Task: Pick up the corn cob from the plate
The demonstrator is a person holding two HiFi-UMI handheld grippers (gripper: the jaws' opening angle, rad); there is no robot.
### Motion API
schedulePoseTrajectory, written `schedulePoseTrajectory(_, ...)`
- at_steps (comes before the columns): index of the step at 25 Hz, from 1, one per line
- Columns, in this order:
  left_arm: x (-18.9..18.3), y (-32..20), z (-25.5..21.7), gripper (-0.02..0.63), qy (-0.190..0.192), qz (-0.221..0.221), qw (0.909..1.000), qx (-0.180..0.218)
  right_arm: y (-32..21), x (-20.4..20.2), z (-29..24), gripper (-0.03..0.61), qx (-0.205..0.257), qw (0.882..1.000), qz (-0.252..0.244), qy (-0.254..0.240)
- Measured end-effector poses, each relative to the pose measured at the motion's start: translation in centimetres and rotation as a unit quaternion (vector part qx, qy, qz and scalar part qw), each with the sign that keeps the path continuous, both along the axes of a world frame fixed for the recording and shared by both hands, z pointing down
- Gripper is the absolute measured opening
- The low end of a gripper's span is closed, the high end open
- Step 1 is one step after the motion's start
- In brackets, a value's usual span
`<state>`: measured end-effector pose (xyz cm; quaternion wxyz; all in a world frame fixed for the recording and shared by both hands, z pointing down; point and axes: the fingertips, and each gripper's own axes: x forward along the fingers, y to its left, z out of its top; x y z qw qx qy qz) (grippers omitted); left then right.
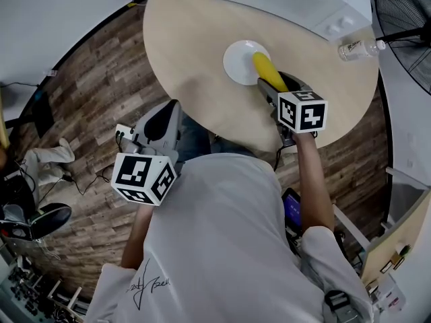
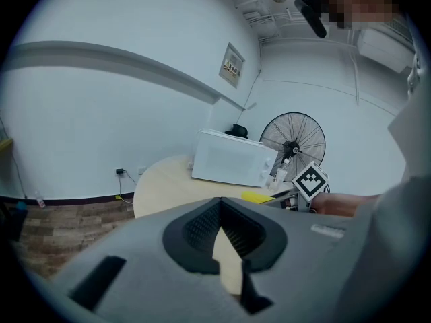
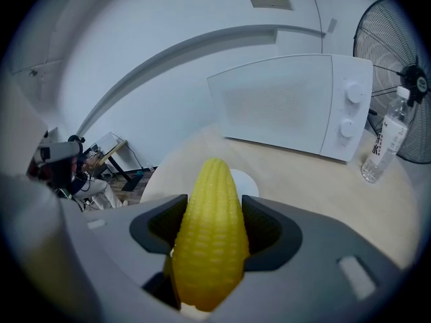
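A yellow corn cob (image 1: 267,70) lies lengthwise between the jaws of my right gripper (image 1: 273,86), which is shut on it. Its tip reaches over the right edge of the white plate (image 1: 239,60). In the right gripper view the corn cob (image 3: 209,241) fills the gap between the dark pads, and the plate (image 3: 251,183) shows just behind its tip. I cannot tell whether the cob touches the plate. My left gripper (image 1: 161,121) hangs by the table's near edge, above the floor. Its jaws meet with nothing between them (image 2: 220,229).
The round beige table (image 1: 195,39) carries a white microwave (image 1: 289,2) at the back and a clear water bottle (image 1: 357,48) at the right. A standing fan (image 1: 404,19) is beyond the table's right side. Wood floor with cables lies to the left.
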<state>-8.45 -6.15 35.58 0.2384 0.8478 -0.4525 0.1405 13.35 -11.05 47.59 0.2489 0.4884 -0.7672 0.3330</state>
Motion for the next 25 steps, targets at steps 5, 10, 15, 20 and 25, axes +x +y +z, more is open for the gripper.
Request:
schedulePoseTrajectory(5, 0.2, 0.3, -0.1, -0.008, 0.001, 0.001, 1.0000, 0.003, 0.5, 0.1, -0.6, 0.267, 0.007, 1.000, 0.000, -0.003)
schedulePoseTrajectory(10, 0.0, 0.6, -0.3, -0.008, 0.003, 0.000, 1.0000, 0.005, 1.0, 0.0, -1.6, 0.267, 0.015, 1.000, 0.009, -0.013)
schedulePoseTrajectory(15, 0.1, 0.9, -0.3, -0.008, 0.005, 0.001, 1.0000, 0.006, 1.5, -0.1, -2.4, 0.267, 0.025, 0.999, 0.015, -0.018)
schedulePoseTrajectory(20, -0.1, 1.3, -0.3, -0.008, 0.009, 0.002, 0.9999, 0.005, 2.2, -0.4, -3.3, 0.267, 0.035, 0.999, 0.018, -0.022)
schedulePoseTrajectory(25, -0.3, 1.5, -0.5, -0.008, 0.016, 0.002, 0.9999, 0.006, 2.9, -0.7, -4.3, 0.267, 0.045, 0.998, 0.020, -0.025)
